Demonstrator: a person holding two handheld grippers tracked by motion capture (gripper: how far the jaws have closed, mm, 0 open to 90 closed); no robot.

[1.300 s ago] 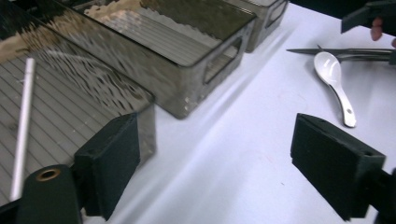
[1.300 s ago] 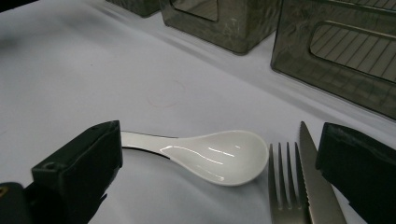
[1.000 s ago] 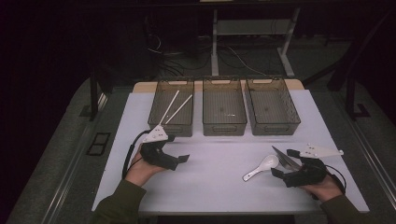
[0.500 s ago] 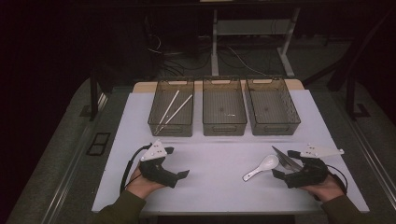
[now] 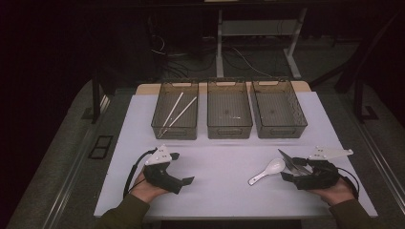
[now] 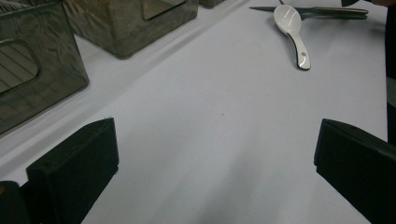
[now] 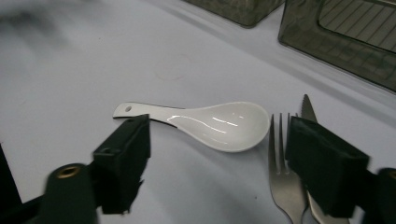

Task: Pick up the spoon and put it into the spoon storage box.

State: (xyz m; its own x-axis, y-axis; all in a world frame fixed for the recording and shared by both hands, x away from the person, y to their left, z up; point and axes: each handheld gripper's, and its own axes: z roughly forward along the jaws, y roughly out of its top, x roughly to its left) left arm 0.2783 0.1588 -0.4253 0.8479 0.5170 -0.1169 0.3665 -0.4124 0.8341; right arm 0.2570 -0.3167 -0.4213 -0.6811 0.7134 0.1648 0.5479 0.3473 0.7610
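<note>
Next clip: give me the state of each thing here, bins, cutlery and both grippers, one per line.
Left gripper: open, holds nothing.
Right gripper: open, over the spoon.
Spoon: lying flat on the table, bowl up, ungripped.
Fork: flat on the table, beside a knife.
Left bin: holds two chopsticks.
Right bin: looks empty.

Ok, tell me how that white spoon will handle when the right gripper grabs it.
The white spoon looks glazed and glossy, so it probably slips between the pads. It seems rigid, likely ceramic, so a drop could chip it. Its rounded bowl may rock or pivot if the open right gripper pushes it.
</note>
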